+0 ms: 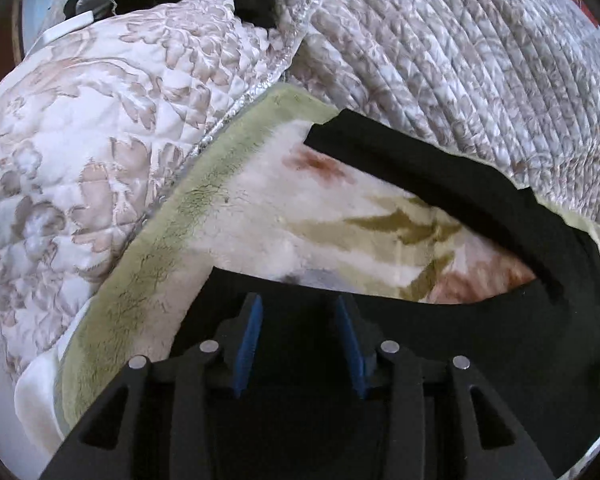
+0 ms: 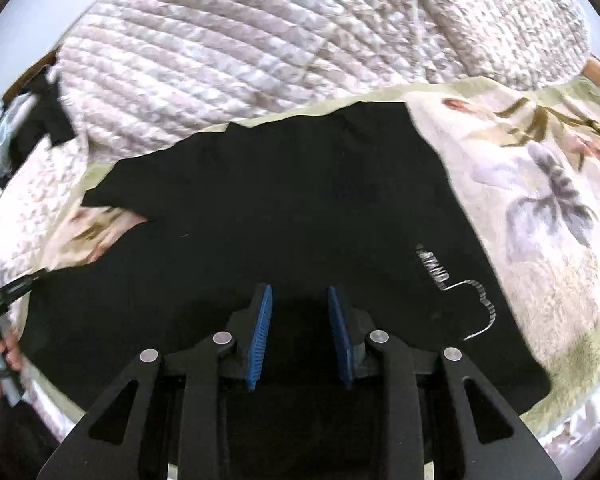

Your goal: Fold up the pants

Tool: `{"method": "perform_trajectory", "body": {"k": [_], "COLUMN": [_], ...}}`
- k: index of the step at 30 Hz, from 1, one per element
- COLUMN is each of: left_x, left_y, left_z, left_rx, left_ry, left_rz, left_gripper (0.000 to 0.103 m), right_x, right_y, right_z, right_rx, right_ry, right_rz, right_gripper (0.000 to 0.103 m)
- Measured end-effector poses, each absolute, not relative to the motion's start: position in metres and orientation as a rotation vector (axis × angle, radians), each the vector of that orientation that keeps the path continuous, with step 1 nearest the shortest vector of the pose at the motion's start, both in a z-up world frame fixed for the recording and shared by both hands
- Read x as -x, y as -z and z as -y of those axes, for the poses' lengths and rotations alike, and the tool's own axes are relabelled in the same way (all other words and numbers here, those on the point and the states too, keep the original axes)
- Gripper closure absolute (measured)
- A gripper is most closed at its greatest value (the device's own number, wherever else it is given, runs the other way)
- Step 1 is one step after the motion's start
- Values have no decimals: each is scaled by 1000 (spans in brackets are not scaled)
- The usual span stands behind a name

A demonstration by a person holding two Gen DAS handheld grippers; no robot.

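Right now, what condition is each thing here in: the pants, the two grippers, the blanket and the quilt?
Pants: black, spread out on the blanket, legs apart, not folded.
Left gripper: open, holding nothing, over the pants.
Right gripper: open, holding nothing, over the pants.
Blanket: flowered, lying flat under the pants.
Quilt: bunched up behind the blanket.

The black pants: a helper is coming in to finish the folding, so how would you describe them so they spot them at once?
On the bed, in front of the heaped quilted bedspread, lies a fleecy floral blanket. The black pants are spread flat on it, the only plain dark garment there, with a silvery script logo near one edge.
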State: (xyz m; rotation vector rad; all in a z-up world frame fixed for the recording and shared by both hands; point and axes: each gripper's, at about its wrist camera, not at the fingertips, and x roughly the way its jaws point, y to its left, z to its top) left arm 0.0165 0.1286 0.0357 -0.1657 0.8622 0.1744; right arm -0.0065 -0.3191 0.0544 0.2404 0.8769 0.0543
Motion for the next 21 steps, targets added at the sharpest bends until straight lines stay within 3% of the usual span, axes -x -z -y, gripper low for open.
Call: {"method": "perform_trajectory", "body": {"k": [3,7,11,21], "left_x": [-7,-1,7,20], "left_y": [-34,-35,-35,-23], "left_z": [-112,-78,-48,-17], "left_rx": [157,146,127,21], "left_ry": [-120,-10,92,120], "left_rz": [-865,-869,-878,-902], "left_gripper": [61,60,60,60], "right_x": [-7,-1,9,9], "right_y": [-34,-43,-55,-41], "right_z": [334,331,305,256], "right_rx": [-267,-225,-189,-82], "right_ry": [32,60,-41,-155], "right_rz": [-959,-902,-835,-918], "right_gripper": [73,71,53,52]}}
